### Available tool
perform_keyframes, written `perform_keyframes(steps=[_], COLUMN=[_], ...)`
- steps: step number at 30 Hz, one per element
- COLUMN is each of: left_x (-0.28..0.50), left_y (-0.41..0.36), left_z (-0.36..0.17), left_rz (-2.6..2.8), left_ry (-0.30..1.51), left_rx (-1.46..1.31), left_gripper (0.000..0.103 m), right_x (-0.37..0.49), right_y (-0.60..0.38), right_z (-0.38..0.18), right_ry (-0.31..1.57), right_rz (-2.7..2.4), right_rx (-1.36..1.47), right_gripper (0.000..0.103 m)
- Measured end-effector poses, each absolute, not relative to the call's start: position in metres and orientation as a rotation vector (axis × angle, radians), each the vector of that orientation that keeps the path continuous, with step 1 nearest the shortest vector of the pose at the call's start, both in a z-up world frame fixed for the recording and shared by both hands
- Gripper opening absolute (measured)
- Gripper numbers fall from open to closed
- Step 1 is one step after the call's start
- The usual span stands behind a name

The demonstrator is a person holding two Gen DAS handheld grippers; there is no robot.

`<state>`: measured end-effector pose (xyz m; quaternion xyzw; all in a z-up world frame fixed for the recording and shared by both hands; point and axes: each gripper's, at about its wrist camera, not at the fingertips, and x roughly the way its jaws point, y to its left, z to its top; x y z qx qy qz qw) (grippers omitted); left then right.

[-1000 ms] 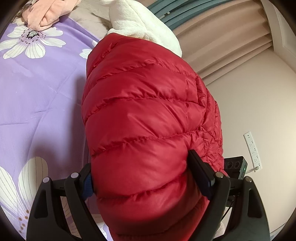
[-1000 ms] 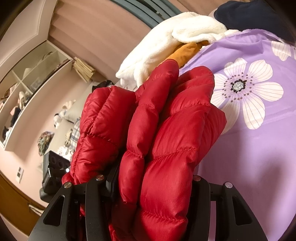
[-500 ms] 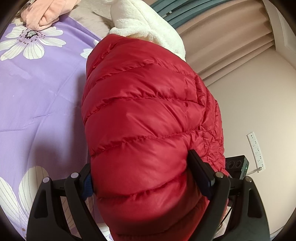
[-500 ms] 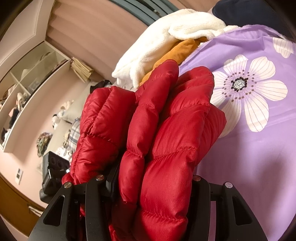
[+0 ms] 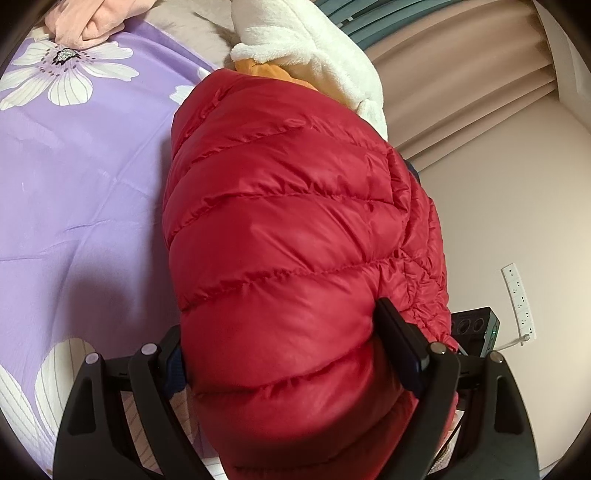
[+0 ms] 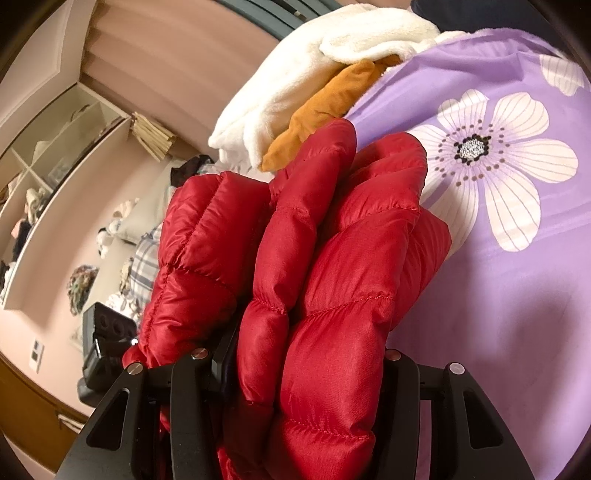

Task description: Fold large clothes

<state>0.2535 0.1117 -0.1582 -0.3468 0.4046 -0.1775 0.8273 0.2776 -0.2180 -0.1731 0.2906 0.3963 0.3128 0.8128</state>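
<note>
A red quilted puffer jacket [image 5: 288,236] fills the middle of the left wrist view, bunched thick between my left gripper's [image 5: 288,354] fingers, which are shut on it. In the right wrist view the same red jacket [image 6: 325,266] is folded in thick layers and my right gripper [image 6: 306,354] is shut on it. The jacket is held above a purple bedsheet with white flowers [image 5: 81,177], also in the right wrist view [image 6: 498,258]. Most of each finger is hidden by the fabric.
A pile of white fleece [image 5: 314,48] and an orange garment [image 6: 332,107] lies at the bed's far edge. A pink garment [image 5: 92,18] lies at the top left. Shelves [image 6: 48,155], a black device [image 6: 107,332] and a wall power strip [image 5: 519,299] stand beyond the bed.
Both grippers have moved forward with the jacket toward the clothes pile; the orange garment now shows beside the white fleece. Both grips are unchanged.
</note>
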Motion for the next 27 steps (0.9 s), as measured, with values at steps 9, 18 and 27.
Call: perform_keyframes(steps=[9, 18, 27], left_x=[0.254, 0.254, 0.258], left_y=[0.106, 0.103, 0.098], left_z=[-0.164, -0.165, -0.162], left_rz=[-0.355, -0.332, -0.307], left_ry=[0.872, 0.878, 0.879], left_rx=[-0.695, -0.649, -0.599], left_gripper=[0.088, 0.088, 0.088], right_x=[0.28, 0.279, 0.282], right_y=[-0.221, -0.223, -0.224], right_z=[-0.184, -0.193, -0.197], right_ry=[0.876, 0.898, 0.916], right_rz=[0.653, 0.641, 0.626], right_rx=[0.633, 0.651, 0.656], right_gripper=[0.052, 0.054, 0.054])
